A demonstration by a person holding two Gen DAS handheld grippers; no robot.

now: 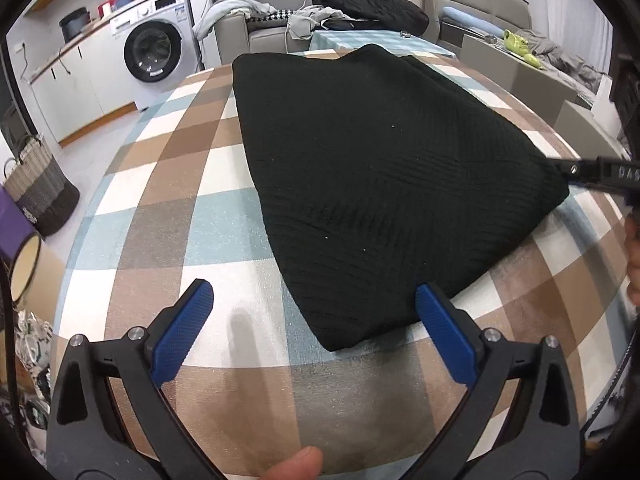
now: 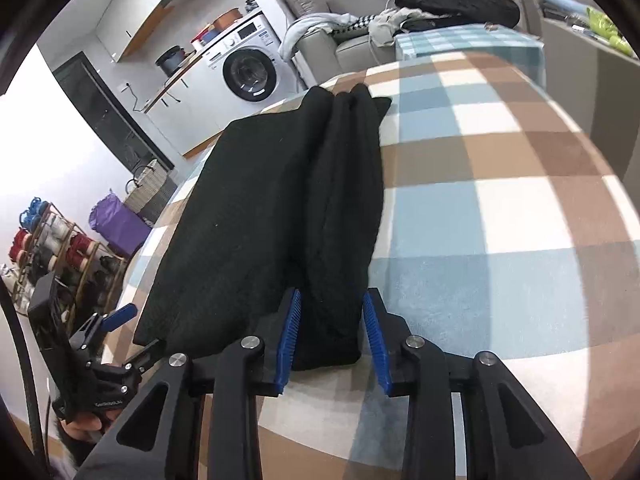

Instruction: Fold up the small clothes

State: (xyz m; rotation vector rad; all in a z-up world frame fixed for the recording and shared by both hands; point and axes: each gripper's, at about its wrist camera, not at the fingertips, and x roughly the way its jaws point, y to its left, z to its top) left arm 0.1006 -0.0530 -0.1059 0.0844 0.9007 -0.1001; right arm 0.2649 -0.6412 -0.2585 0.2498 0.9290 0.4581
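A black knit garment (image 1: pixel 380 176) lies folded on the checkered tablecloth (image 1: pixel 160 184). My left gripper (image 1: pixel 314 316) is open, its right pad at the garment's near corner, nothing between the jaws but cloth edge and table. In the right wrist view the garment (image 2: pixel 272 208) stretches away from me. My right gripper (image 2: pixel 331 330) has its blue pads on either side of a thick folded edge of the garment, with a small gap on the right side. The left gripper (image 2: pixel 120 332) shows at the garment's left corner; the right one (image 1: pixel 592 172) shows at its right corner.
A washing machine (image 1: pixel 156 56) and counter stand at the back left. A sofa with piled clothes (image 1: pixel 360 4) is behind the table. A woven basket (image 1: pixel 36 184) stands on the floor at the left. A shoe rack (image 2: pixel 52 248) is at the far left.
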